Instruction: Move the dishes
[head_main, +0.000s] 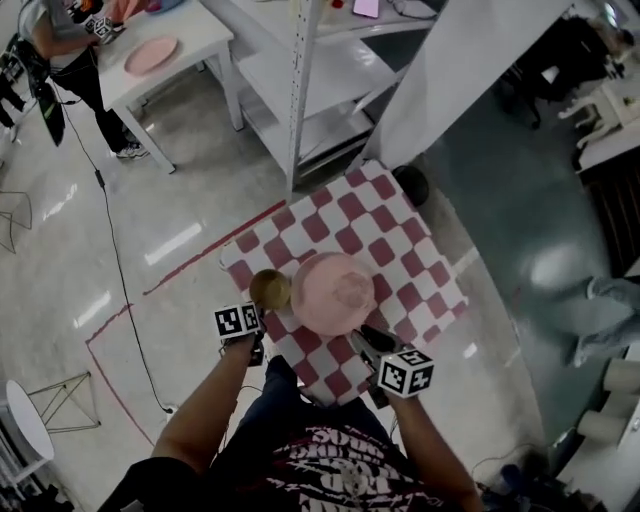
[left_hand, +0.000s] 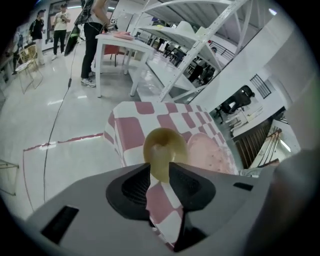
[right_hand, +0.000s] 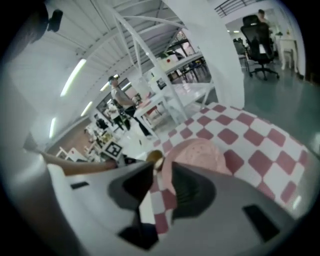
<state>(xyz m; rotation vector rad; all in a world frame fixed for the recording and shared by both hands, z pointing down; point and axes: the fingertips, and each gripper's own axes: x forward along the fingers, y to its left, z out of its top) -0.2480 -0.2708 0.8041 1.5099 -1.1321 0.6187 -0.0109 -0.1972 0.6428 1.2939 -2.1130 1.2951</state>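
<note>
**Inspector:** Report the left gripper (left_hand: 160, 174).

**Assistant:** Its jaws stand wide apart and grip nothing. The yellow bowl (left_hand: 165, 149) sits just ahead of the tips, with its near edge showing in the gap. I see neither pad pressing on it.

**Inspector:** And the right gripper (right_hand: 161, 181)?

**Assistant:** Its jaws are partly open and also hold nothing. The pink dish (right_hand: 200, 154) lies just beyond the tips and toward the right-hand jaw. Only the checked cloth (head_main: 400, 230) shows between the pads.

**Inspector:** How will the dishes handle?

**Assistant:** In my judgement both are stiff, smooth and fairly light. The glossy surfaces look slippery, and I cannot tell the material, so I would treat them as breakable.

**Inspector:** Where should each be taken?

**Assistant:** Take each at the near rim, with one pad inside and one outside, seated deep in the jaws. The pink dish looks domed, so its lowest edge is the only thin part to pinch. The cloth may ruck under a sliding pad, so I would lift rather than drag
</note>
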